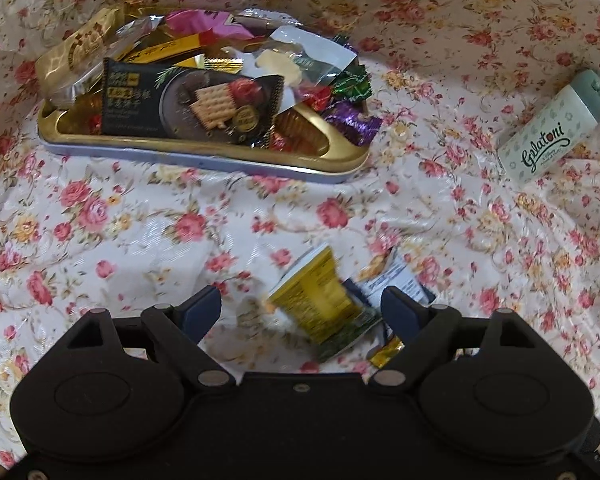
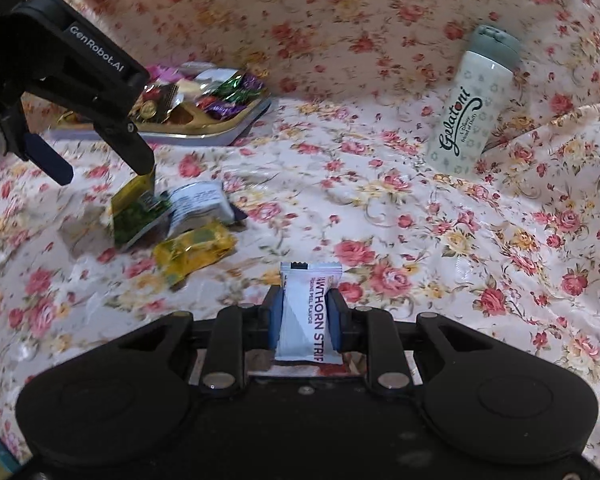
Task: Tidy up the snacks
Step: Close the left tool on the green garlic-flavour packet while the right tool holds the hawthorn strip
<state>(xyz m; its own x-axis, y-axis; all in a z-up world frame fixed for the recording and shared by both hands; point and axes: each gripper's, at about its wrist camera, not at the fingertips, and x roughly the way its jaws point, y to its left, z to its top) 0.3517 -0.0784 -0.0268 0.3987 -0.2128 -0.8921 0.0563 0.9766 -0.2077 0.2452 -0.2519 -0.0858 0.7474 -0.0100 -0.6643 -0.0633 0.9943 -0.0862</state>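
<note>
Tablecloth (image 1: pixel 148 216): glossy floral cloth, wrinkled, sheen on the folds. Tray (image 1: pixel 204 158): shiny gold inside, smooth grey rim. Candies (image 1: pixel 352 120): crinkled metallic foil. Cracker packet (image 1: pixel 192 104): matt black film. Bottle (image 2: pixel 466 108): smooth, matt grey cap. Grippers: matt black plastic.

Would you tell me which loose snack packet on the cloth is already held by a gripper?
The white hawthorn strip packet, clamped in the right gripper; the yellow packet lies free.

Bare floral cloth (image 2: pixel 380 208) lies open between the heaped snack tray (image 1: pixel 204 158) and the Gelatoni bottle (image 2: pixel 466 120) — loose packets (image 2: pixel 172 216) obstruct the near-left.
</note>
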